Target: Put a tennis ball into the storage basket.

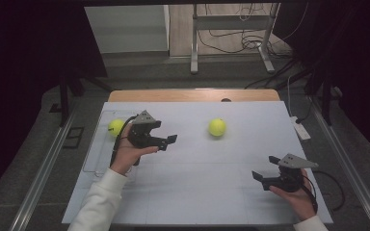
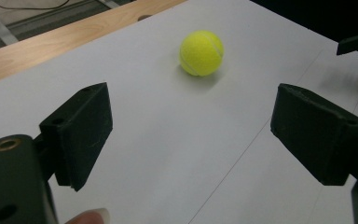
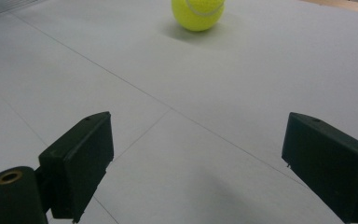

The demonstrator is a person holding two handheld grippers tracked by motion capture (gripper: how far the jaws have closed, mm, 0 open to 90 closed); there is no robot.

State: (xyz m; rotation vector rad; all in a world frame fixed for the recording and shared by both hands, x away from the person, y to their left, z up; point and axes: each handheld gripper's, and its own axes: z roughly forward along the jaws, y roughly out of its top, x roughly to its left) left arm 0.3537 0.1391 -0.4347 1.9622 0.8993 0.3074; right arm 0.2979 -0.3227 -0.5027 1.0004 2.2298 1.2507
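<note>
Tray (image 1: 92, 144) at table left holds one tennis ball (image 1: 115, 126), partly hidden.

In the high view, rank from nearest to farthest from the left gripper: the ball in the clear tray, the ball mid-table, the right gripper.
1. Ball in the clear tray, just left of the left gripper.
2. Ball mid-table, to its right.
3. Right gripper, far right, near edge.
</note>
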